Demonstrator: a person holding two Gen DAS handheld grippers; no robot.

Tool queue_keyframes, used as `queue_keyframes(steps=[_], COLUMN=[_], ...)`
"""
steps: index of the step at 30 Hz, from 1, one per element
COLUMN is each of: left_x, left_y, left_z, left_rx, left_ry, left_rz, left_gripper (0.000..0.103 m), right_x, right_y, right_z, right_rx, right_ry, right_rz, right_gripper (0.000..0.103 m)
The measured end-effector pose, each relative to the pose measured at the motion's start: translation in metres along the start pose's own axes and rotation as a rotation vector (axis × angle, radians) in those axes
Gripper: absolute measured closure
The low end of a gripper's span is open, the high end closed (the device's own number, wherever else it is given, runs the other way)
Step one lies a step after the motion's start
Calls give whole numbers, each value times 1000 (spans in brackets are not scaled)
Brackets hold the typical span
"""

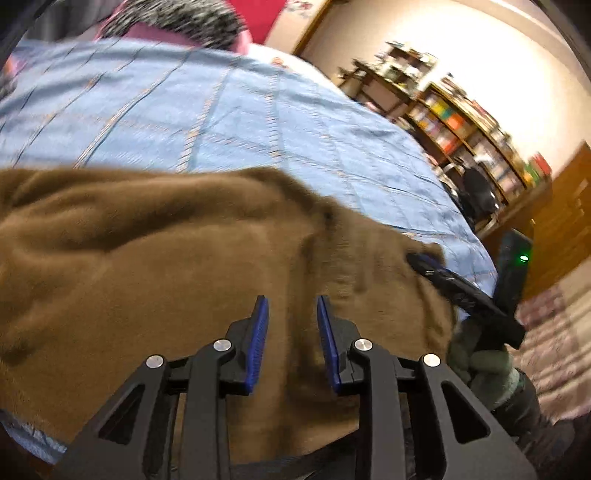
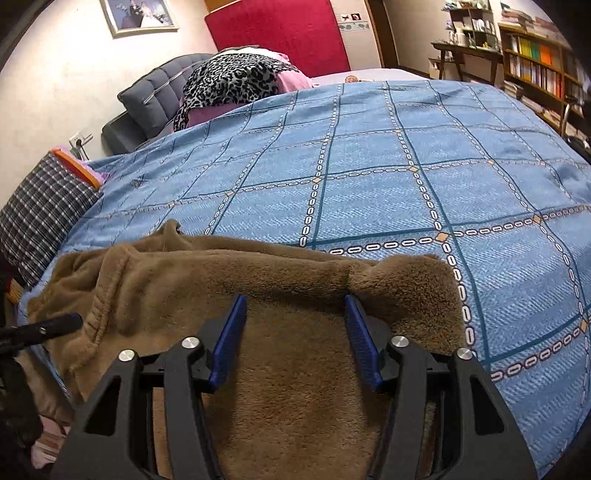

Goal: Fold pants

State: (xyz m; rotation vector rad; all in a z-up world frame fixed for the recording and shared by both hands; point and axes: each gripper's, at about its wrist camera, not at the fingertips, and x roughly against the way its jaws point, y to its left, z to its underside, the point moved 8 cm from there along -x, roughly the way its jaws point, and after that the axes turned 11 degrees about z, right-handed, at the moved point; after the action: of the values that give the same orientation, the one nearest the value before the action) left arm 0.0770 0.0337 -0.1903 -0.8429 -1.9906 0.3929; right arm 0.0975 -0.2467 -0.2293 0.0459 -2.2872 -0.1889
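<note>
Brown fleece pants point(image 2: 258, 280) lie bunched at the near edge of the bed, with the elastic waistband at the left point(image 2: 99, 314). They also fill the left wrist view point(image 1: 166, 258). My left gripper point(image 1: 291, 306) is open and empty just above the pants. My right gripper point(image 2: 295, 306) is open and empty over the pants' near part; its fingers point(image 1: 461, 288) show at the pants' right edge in the left wrist view. The left gripper's fingertip point(image 2: 55, 325) shows at the waistband in the right wrist view.
The bed has a blue checked cover point(image 2: 406, 166). A plaid pillow point(image 2: 44, 218) lies at the left, a leopard-print cloth point(image 2: 232, 81) and red headboard point(image 2: 277, 33) at the far end. Bookshelves point(image 2: 535, 62) and a chair point(image 1: 480, 192) stand to the right.
</note>
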Motion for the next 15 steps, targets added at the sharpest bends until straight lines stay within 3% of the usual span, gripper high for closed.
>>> queue_keyframes(steps=[7, 15], left_x=[-31, -76], left_y=[-50, -27], left_z=[-24, -17], left_rx=[-51, -3], left_ry=[-22, 13], left_rz=[113, 67], left_gripper=[65, 65], right_x=[-7, -8], right_y=[5, 5], right_z=[6, 5], right_rx=[38, 33], right_ry=[-22, -28], right_rz=[25, 24], right_gripper=[37, 37])
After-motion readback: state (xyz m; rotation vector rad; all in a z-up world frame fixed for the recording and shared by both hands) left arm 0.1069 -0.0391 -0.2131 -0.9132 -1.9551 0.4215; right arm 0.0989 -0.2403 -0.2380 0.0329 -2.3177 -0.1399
